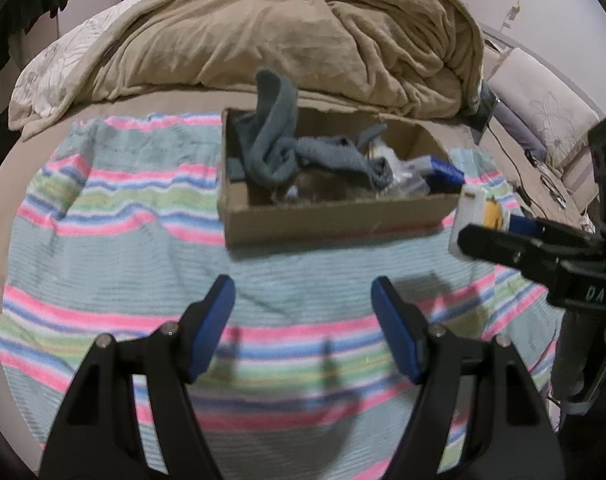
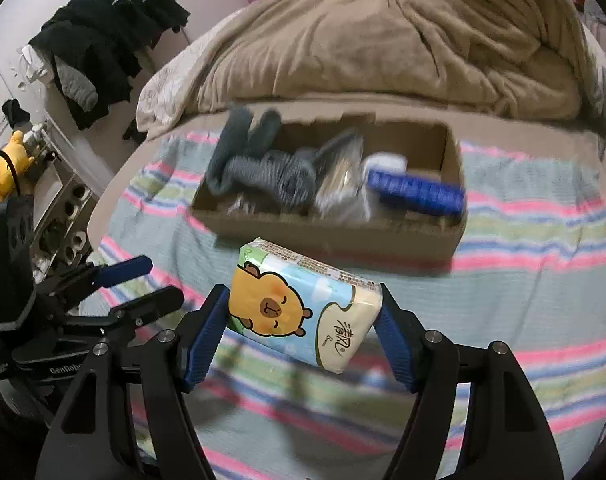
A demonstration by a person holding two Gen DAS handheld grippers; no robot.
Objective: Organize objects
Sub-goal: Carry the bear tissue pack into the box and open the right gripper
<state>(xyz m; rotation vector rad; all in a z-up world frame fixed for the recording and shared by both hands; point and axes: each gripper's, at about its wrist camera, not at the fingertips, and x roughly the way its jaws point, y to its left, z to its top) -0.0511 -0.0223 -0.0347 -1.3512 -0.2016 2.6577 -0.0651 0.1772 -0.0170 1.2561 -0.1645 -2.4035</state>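
Right tongs (image 2: 303,320) clamped on a tissue pack (image 2: 303,304), blue pads against both ends. Pack has a cartoon bear print, soft plastic wrap. It hangs clear above the striped towel (image 2: 523,280), just short of the near wall of the cardboard box (image 2: 335,236). Seen from the left wrist, the pack (image 1: 473,216) sits off the box's right front corner.

Left tongs (image 1: 303,304) wide open, holding nothing, hovering low over the towel (image 1: 115,200) in front of the box (image 1: 331,216).

Box contents: grey-blue cloth (image 2: 263,164) piled at the left and draped over the rim, a crinkly clear packet (image 2: 343,188) mid-box, a blue ridged item (image 2: 415,192) at the right. Views are blurred; I can't name the smaller pieces.

Step in hand, as I judge it: carrying the pack to the box; drop-off not yet done.

Next move: lift over the near wall, then aim for the free floor behind the blue item or rest it on the cloth, and only then spread the pads. The pack is soft and could tip if released high.
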